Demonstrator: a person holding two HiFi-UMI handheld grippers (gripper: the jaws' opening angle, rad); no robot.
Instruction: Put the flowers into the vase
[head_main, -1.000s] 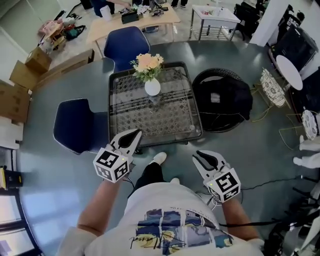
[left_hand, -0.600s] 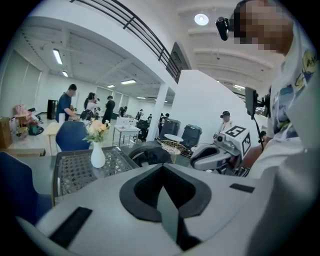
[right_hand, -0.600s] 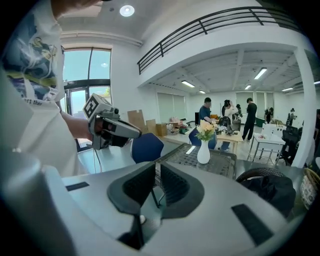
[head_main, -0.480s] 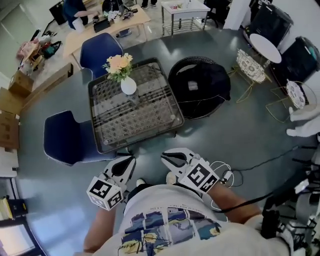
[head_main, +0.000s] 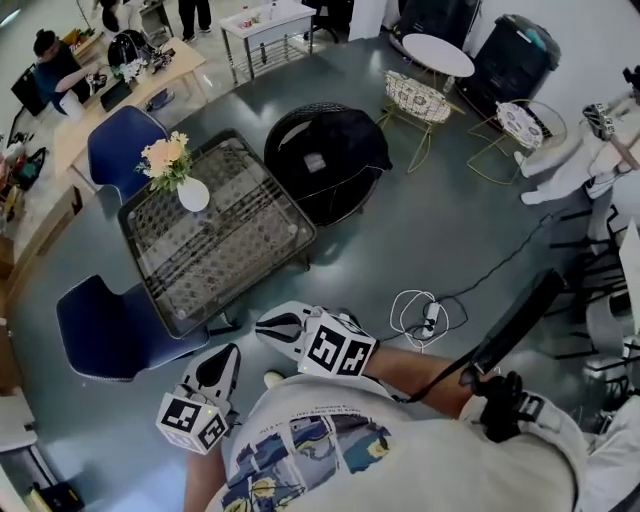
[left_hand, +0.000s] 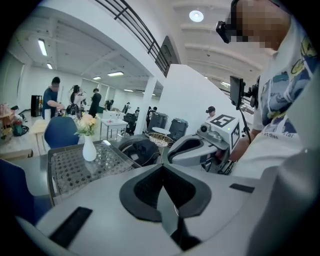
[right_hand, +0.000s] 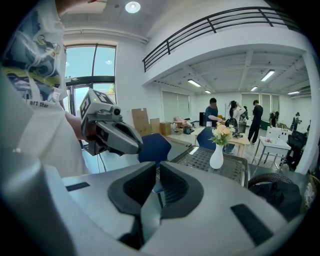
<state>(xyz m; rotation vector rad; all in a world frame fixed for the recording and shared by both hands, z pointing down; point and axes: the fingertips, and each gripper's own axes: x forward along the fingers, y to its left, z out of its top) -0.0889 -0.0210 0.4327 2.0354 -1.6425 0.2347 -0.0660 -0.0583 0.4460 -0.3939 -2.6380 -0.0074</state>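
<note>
White vase (head_main: 193, 195) with peach flowers (head_main: 167, 157) in it stands upright at the far corner of the glass-topped table (head_main: 230, 250). Both grippers hang over the floor close to my body, well short of the table. My left gripper (head_main: 224, 358) is shut and holds nothing. My right gripper (head_main: 268, 324) points left, its jaws together and bare. The left gripper view has the vase (left_hand: 89, 149) far off at left and the right gripper (left_hand: 176, 149) alongside. In the right gripper view the vase (right_hand: 216, 157) stands ahead at right, with the left gripper (right_hand: 132, 145) at left.
Two blue chairs (head_main: 105, 325) (head_main: 125, 140) flank the table. A black round chair with a dark bag (head_main: 325, 160) stands to its right. A white cable (head_main: 425, 315) lies coiled on the floor. Wire chairs (head_main: 415, 100) and people at a wooden desk (head_main: 130, 85) are farther off.
The head view has swung right, so the table and vase slid to the left. Both grippers drew back toward my body and shifted left, staying shut.
</note>
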